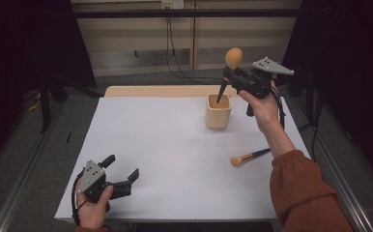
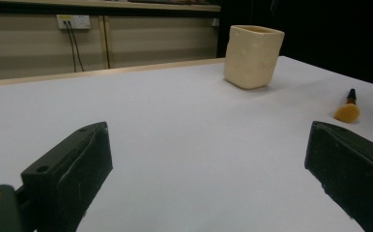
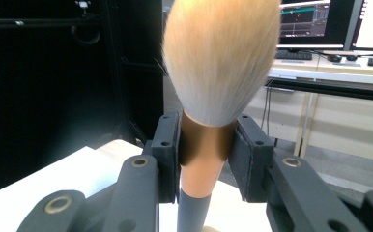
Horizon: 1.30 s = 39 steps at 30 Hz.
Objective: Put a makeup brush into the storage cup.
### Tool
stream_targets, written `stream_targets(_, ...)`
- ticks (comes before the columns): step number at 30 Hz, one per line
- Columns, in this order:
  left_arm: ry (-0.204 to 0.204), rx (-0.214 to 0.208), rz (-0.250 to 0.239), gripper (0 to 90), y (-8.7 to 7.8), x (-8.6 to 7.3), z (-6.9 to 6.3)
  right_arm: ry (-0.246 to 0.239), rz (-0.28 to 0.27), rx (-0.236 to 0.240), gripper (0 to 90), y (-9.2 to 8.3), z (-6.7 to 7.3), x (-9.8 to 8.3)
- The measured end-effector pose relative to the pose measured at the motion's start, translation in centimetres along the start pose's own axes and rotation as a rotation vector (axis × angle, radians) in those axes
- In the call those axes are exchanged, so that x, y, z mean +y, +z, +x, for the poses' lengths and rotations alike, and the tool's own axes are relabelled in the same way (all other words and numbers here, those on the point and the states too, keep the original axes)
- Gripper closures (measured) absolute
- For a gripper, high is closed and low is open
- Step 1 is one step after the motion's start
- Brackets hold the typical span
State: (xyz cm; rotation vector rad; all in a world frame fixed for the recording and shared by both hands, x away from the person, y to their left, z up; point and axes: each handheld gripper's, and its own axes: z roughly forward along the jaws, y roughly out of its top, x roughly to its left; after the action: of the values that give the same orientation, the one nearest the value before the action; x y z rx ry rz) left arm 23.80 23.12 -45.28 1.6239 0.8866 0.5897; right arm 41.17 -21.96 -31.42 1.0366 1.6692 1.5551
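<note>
A large makeup brush [image 1: 232,60] with a tan bristle head is held upright, its dark handle tip dipping into a cream square cup [image 1: 218,111] at the table's far middle. My right gripper [image 1: 230,77] is shut on the brush's copper collar [image 3: 204,145], just under the bristles [image 3: 219,58]. A second, smaller brush [image 1: 249,156] lies flat on the table at the right, also seen as the small brush [image 2: 347,109]. My left gripper [image 1: 124,169] rests open near the front left edge, its jaws wide apart with nothing between them. The cup [image 2: 251,56] stands ahead of it.
A white sheet [image 1: 175,150] covers the table, with a wooden edge [image 1: 160,91] at the far side. A wall with a socket and hanging cables [image 1: 171,34] lies beyond. Monitors and a keyboard [image 3: 334,29] sit on a desk past the right gripper.
</note>
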Motion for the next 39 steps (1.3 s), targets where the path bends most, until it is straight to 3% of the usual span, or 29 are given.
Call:
stream_targets(14, -0.01, 0.001, -0.004, 3.2, -0.1, 0.0, 0.1, -0.013, 0.032, -0.016, 66.3, 0.7, -0.4, -1.2)
stream_targets(31, 0.003, 0.005, -0.003, 3.4, -0.2, 0.0, 0.2, -0.03, 0.068, -0.003, 66.3, 1.7, -0.8, -3.3)
stream_targets(39, 0.006, 0.011, 0.001, 3.7, -0.2, 0.0, 0.2, -0.013, 0.094, -0.014, 66.2, 1.8, -1.4, -4.6)
